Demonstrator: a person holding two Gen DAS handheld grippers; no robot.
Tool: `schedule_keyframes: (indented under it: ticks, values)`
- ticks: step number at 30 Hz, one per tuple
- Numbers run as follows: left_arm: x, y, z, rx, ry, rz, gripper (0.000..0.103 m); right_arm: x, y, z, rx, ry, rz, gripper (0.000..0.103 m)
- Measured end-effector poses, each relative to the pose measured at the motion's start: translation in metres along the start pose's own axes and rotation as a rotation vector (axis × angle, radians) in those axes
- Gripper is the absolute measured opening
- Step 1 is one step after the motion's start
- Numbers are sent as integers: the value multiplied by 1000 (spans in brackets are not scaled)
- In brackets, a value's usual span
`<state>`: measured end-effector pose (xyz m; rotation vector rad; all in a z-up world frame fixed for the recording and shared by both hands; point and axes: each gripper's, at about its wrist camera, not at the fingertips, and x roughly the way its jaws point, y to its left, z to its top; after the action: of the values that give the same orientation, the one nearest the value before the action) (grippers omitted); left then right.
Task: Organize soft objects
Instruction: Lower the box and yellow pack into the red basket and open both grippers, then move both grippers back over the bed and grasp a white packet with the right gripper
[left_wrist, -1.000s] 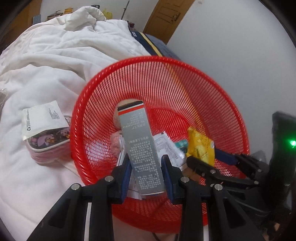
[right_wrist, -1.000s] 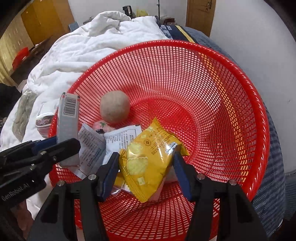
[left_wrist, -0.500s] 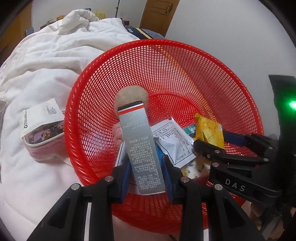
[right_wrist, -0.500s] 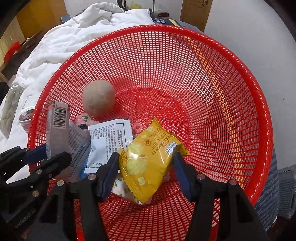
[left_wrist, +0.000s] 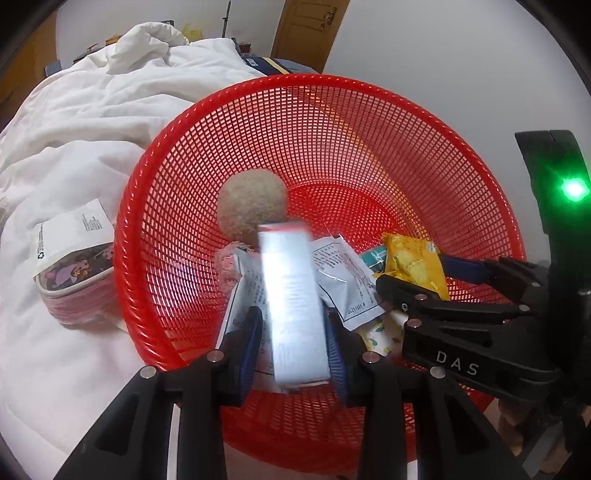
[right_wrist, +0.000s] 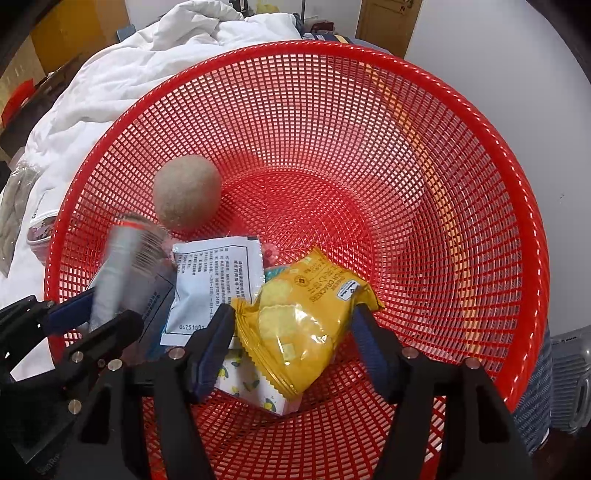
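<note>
Over the red basket (right_wrist: 480, 155), a blurred grey box (left_wrist: 293, 306) is seen between the parted left gripper (left_wrist: 293, 343) pads and a yellow cracker packet (right_wrist: 299, 325) is clasped by the right gripper (right_wrist: 295, 332), so letting go is judged next.

Motion is blurring the grey rectangular carton (left_wrist: 293, 306), making its print unreadable; it is hiding part of the round beige felt ball (left_wrist: 251, 206).

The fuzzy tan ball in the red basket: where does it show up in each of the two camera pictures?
Left wrist view: the tan ball sits left of centre, just above the blurred grey box.
Right wrist view: the ball lies upper left.
Shared landmark: the red basket holding it.
</note>
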<state>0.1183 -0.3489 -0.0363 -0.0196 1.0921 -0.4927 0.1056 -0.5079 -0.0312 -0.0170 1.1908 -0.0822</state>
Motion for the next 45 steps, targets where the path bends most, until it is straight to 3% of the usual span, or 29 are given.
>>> schedule_keyframes:
  ticks: [8, 12, 20, 28, 33, 35, 39, 41, 45]
  values:
    - [-8, 6, -1, -43, -14, -85, 56, 2, 1, 6, 12, -12, 38, 67]
    - [-18, 20, -1, -109, -40, -134, 58, -10, -9, 9, 61, -49, 113, 67]
    - [-59, 59, -3, -181, -113, -180, 58, -37, -7, 9, 88, -147, 158, 68]
    - [-116, 129, -30, -248, -200, -120, 58, -62, 0, 9, 96, -203, 155, 72]
    - [-163, 192, -62, -286, -320, 32, 60, -85, 11, 6, 88, -273, 235, 73]
    - [-174, 215, -78, -318, -350, 103, 61, -96, 26, 6, 52, -297, 299, 76]
    - [-189, 268, -107, -468, -401, 125, 61, -113, 72, 3, -17, -287, 480, 76]
    - [-188, 286, -115, -530, -416, 148, 61, -117, 98, 5, -64, -285, 514, 77]
    - [-174, 305, -124, -596, -376, 97, 61, -114, 155, 20, -152, -236, 532, 77]
